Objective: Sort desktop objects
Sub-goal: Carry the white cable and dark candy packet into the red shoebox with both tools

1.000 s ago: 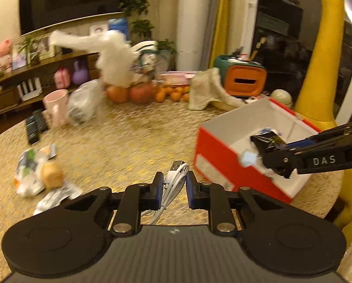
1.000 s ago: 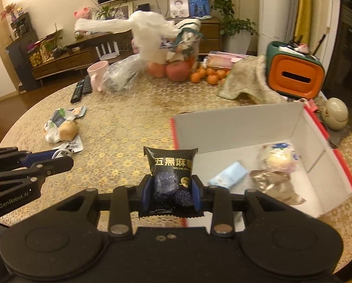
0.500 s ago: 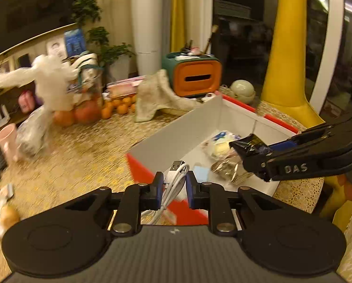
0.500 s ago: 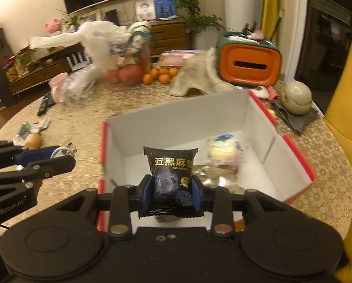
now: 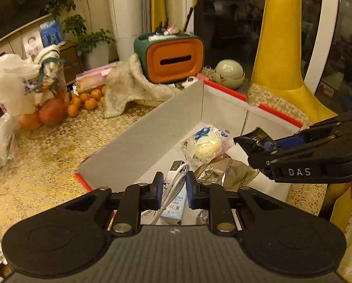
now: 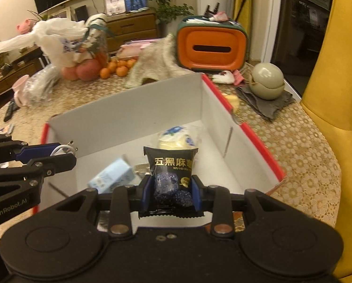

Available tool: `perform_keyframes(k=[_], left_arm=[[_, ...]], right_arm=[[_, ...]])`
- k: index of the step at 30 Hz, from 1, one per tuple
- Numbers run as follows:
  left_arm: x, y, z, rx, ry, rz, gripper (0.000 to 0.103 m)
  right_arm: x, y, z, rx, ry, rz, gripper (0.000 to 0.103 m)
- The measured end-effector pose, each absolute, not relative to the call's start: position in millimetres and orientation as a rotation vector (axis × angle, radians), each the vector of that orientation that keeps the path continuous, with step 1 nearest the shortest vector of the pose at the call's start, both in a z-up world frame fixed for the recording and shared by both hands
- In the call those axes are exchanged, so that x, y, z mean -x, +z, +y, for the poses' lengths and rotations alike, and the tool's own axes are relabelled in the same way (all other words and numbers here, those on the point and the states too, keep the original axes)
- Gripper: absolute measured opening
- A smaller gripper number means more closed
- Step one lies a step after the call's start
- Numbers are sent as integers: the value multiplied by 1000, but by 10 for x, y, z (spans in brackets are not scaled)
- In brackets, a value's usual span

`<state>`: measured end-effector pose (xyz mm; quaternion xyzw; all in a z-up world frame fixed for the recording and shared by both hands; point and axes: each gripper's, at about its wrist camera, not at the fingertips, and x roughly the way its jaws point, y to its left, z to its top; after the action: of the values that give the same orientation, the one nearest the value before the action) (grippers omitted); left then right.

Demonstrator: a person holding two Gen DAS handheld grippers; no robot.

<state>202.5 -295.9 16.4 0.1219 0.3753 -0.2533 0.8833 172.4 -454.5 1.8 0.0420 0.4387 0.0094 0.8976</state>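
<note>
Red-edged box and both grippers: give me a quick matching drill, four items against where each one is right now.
Items:
1. white USB cable
2. black snack packet
3. light blue carton
4. round green teapot

Places:
A. on the box floor
B. in the right gripper
C. on a grey cloth beyond the box
D. in the left gripper

Pairs: 1-D, 2-B, 3-A, 4-C

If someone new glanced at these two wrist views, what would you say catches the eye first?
Probably the open white cardboard box with red outer walls in the middle of the patterned table, both grippers poised over it. The right gripper grips a black snack packet with gold lettering, and the left gripper pinches a coiled white USB cable. Behind the box, the orange-fronted green tissue holder stands out.
</note>
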Motion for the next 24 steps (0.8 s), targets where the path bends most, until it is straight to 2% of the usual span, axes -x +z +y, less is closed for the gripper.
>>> perform_keyframes(k=[24], left_arm=[[-2462,-440,-3223,-322,-543,1013,19]], right_arm=[[-2018,-353,-4538,-52,10,994,35]])
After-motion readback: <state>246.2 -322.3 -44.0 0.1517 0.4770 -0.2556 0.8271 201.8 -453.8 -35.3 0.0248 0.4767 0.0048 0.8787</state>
